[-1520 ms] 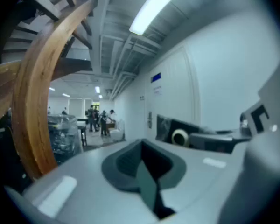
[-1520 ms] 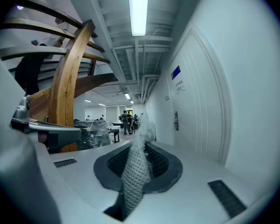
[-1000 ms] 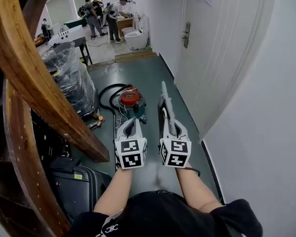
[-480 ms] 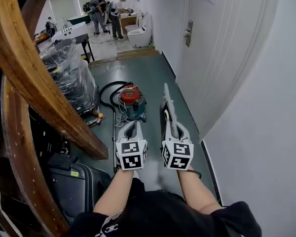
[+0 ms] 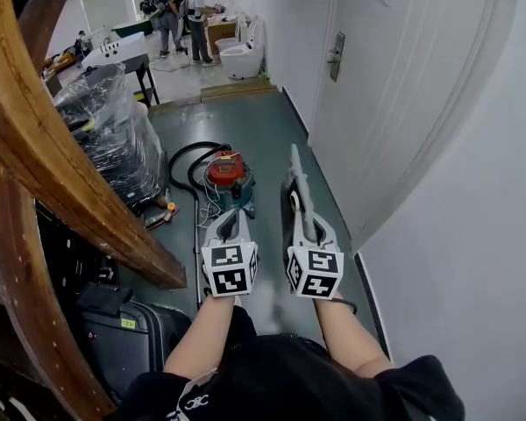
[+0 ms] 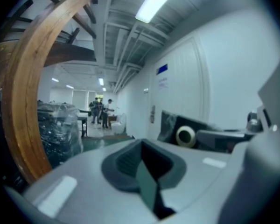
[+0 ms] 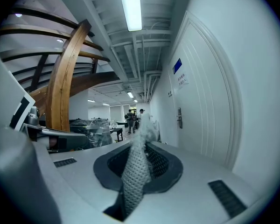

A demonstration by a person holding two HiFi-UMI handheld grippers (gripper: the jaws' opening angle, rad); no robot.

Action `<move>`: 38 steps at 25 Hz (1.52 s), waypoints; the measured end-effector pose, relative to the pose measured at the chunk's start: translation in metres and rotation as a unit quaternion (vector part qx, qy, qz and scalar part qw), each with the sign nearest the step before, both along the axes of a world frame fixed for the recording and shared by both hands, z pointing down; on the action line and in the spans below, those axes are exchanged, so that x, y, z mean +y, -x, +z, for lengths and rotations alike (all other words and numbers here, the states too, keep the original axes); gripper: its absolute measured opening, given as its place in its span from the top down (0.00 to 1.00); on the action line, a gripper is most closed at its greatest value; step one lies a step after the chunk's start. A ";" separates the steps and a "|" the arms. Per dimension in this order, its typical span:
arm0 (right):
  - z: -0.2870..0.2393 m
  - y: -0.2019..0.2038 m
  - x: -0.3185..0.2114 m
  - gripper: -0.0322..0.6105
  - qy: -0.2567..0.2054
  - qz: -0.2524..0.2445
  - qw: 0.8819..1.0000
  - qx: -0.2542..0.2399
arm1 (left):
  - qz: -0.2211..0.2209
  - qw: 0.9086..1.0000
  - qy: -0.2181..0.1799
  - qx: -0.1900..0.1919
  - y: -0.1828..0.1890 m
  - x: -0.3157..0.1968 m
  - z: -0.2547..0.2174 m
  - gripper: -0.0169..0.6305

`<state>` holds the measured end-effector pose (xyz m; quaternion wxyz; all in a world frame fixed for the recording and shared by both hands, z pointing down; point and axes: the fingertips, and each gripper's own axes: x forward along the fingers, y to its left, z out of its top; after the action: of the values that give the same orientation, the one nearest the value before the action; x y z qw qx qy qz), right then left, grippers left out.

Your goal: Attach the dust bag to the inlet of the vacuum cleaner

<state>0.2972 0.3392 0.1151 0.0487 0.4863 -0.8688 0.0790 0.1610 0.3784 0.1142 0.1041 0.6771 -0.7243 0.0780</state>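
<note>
The pale grey mesh-fabric dust bag (image 5: 296, 175) stands at the centre of the head view, held edge-on, with its round collar opening facing the left of the frame. Its lower edge is pinched in the right gripper (image 5: 308, 231), whose jaws are closed tight on the cloth; in the right gripper view the weave rises straight up out of the slot between them. Just beside it to the left, the left gripper (image 5: 227, 224) has its jaws pressed fully together with nothing between them. Both grippers point up the frame, side by side.

Just above the left gripper, the small round vacuum cleaner with a red top and teal body (image 5: 227, 177) sits on the dark green floor (image 5: 254, 125), well apart from the bag, and its black hose (image 5: 186, 160) loops to its left. A plastic-wrapped bundle (image 5: 114, 130) stands farther left, under a broad curved wooden beam (image 5: 44, 139). A white door (image 5: 394, 86) fills the right side. A white toilet (image 5: 243, 60) and several people stand at the top left.
</note>
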 end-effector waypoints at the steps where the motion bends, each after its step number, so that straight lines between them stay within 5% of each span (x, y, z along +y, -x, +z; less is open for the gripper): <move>1: 0.000 0.006 -0.007 0.92 -0.001 0.000 1.000 0.001 | -0.001 1.000 0.000 0.001 0.007 -0.007 0.001 0.97; 28: 0.046 0.187 -0.183 0.92 0.051 0.053 0.997 0.032 | 0.017 0.998 0.041 0.040 0.217 -0.181 0.049 0.97; 38: 0.067 0.200 -0.216 0.92 0.070 0.075 0.994 0.043 | 0.028 0.997 0.059 0.052 0.242 -0.222 0.072 0.97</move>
<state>0.0968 0.1232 0.1826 0.1141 0.5487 -0.8192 0.1216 -0.0805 0.1564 0.1861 0.1791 0.6927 -0.6931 0.0878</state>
